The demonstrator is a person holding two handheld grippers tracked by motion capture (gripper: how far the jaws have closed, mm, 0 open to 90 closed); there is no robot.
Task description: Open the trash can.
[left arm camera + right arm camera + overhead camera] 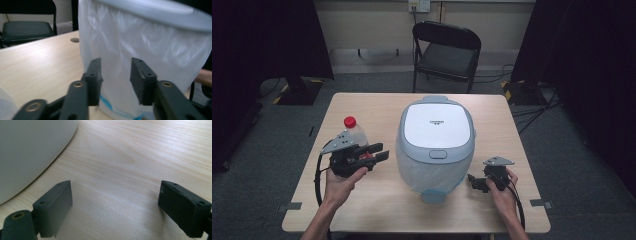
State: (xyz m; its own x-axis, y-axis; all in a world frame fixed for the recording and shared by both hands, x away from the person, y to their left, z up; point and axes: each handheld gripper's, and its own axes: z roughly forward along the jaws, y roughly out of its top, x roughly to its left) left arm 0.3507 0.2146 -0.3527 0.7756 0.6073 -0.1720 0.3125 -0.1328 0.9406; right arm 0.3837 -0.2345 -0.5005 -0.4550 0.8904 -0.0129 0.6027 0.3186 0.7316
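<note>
The bin [435, 145] stands in the middle of the table [362, 107], a little toward the near edge. Its lid [436, 125] is shut, white on top with a grey-blue rim, and a clear bag [422, 172] hangs down round its body. In my left gripper view the bag [140, 50] is crinkled and pale, with a blue band low on the bin where it meets the table [37, 62].

My left gripper [374, 152] is off the bin's left side, near it but not touching, and points at it. Its jaws stand apart with nothing between them; looking along them, the left gripper [115, 80] frames the bagged wall of the bin.

Just behind my left hand [339, 182], toward the table's left edge, a bottle [354, 131] with a red cap [349, 121] stands upright. The gripper's grey plate covers its lower part, so I cannot tell whether they touch.

My right gripper [477, 182] is near the front right corner, beside the bin's right side and close to it, held in my right hand [502, 192]. Its jaws are spread wide and bare. In my right gripper view, the right gripper [115, 205] hangs low over bare wood [130, 170], with the bin's curved wall [30, 150] at the upper left.

A black chair [446, 50] stands beyond the far edge of the table.
</note>
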